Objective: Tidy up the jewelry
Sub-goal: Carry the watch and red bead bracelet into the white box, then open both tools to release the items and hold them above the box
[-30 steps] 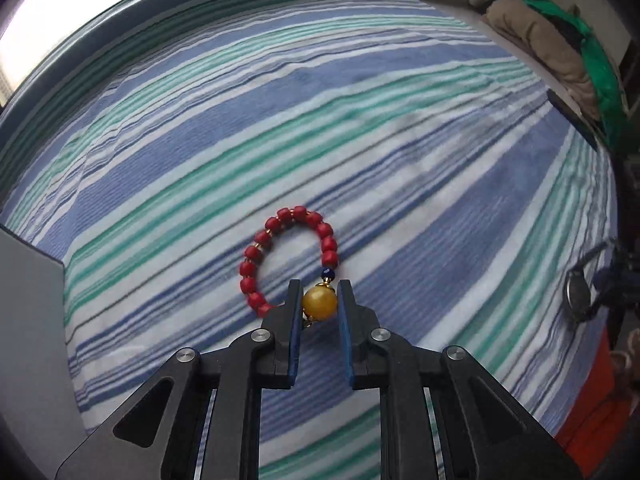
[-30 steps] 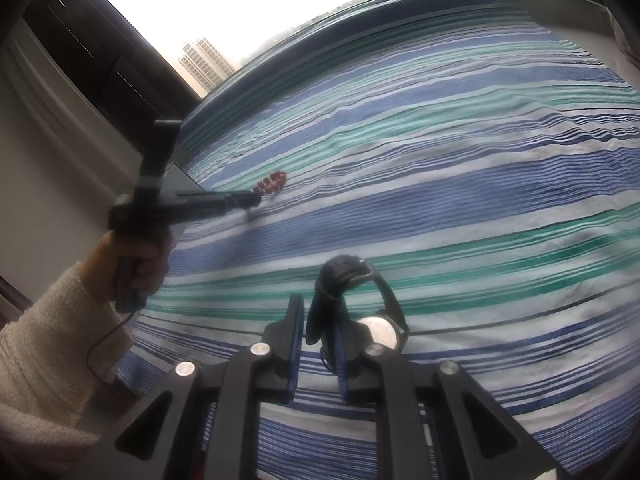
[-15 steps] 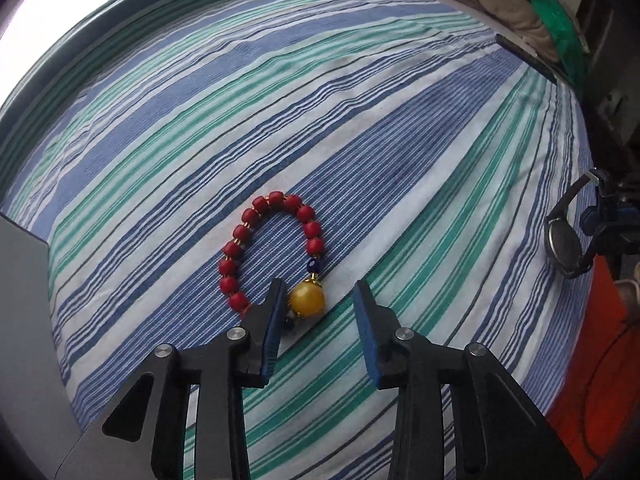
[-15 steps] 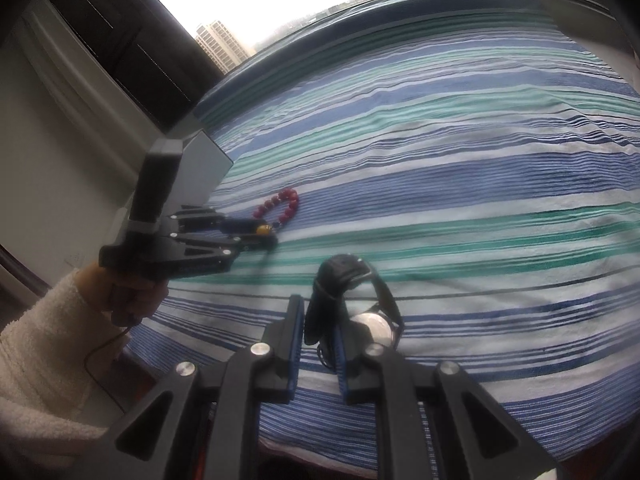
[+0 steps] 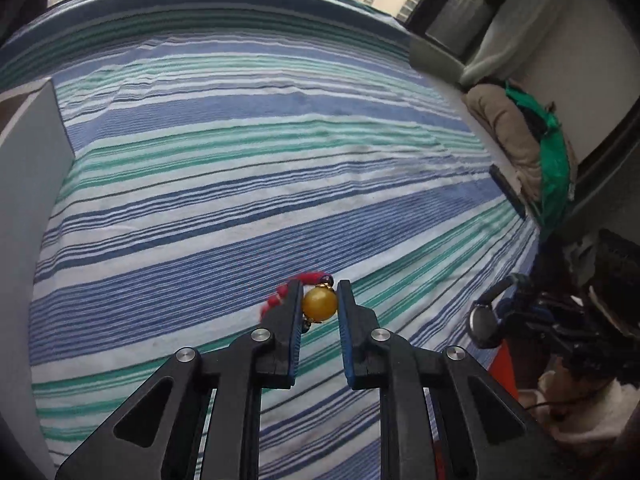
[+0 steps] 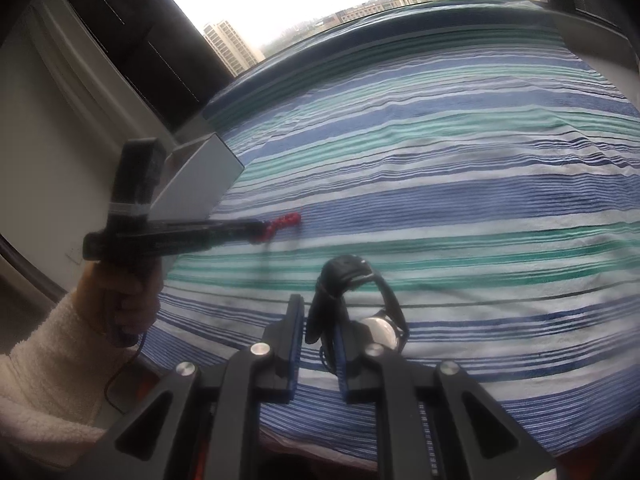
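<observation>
Right now both tongs are busy over the striped bedspread point(image 5: 240, 184). The left gripper point(image 5: 319, 306) is closing its jaws on the yellow bead point(image 5: 319, 304) of the bracelet point(image 5: 316, 294); the bead sits squarely between the two blue pads, touching both. The red beads point(image 5: 280, 294) trail off behind the left finger, blurred, and whether they touch the cloth I cannot tell. From the other side, the same gripper point(image 6: 256, 230) shows as a dark bar reaching over the bed's edge, with the red beads point(image 6: 284, 222) hanging at its tip and a hand point(image 6: 124, 300) in a fluffy white sleeve point(image 6: 44, 372) on the handle.

The right gripper point(image 6: 318, 332) is clamped on the black strap of a watch point(image 6: 352, 304). The strap loops up above the fingers, and the round silvery face lies just beside the right finger. In the left view that watch point(image 5: 486, 320) hangs at the far right, off the edge of the bed.

A grey box point(image 6: 200, 184) stands on the bedspread near the left gripper. A beige and green heap point(image 5: 528, 148) lies at the bed's far side.
</observation>
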### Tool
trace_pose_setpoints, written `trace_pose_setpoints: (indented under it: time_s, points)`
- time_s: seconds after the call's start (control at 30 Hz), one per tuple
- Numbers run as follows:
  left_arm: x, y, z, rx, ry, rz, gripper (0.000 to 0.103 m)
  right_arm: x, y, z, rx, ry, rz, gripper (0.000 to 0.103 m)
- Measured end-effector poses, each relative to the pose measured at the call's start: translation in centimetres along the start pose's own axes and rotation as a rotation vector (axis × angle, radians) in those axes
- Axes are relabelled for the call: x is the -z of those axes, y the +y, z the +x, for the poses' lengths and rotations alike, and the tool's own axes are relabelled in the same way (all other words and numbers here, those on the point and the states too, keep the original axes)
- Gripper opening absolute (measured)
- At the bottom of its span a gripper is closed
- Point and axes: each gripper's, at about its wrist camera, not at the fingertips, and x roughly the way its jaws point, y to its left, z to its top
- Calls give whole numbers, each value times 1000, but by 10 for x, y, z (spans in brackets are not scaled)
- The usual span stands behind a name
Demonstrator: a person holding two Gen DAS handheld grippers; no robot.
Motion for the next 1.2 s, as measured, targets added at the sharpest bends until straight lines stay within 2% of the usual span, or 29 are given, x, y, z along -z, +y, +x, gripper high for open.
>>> trace_pose_setpoints:
  time_s: [0.13,0.23,0.4,0.47,0.53,0.7,0.87,1.07,1.2]
  points:
    - [8,6,-77,11,-109,-100,15,-23,23,3,-30,-13,-76,14]
    - [15,20,-144,-19,-198,-167,15,-48,48,7,-69,-21,-142,14]
    - [27,58,-247,-158,-337,-268,15,-102,105,24,-177,-25,-226,14]
    - [30,76,-274,-256,-375,-292,15,-124,134,32,-236,-15,-247,14]
    - [36,98,-294,-321,-395,-333,15,-145,164,43,-295,-4,-271,14]
    - [54,158,-312,-396,-412,-445,15,-184,251,81,-387,25,-354,14]
    - [70,205,-297,-467,-377,-519,15,-193,321,153,-419,170,-405,14]
    - [84,243,-271,-542,-323,-567,15,-147,363,242,-383,397,-426,14]
    - [90,261,-253,-570,-290,-589,15,-103,385,276,-359,492,-487,14]
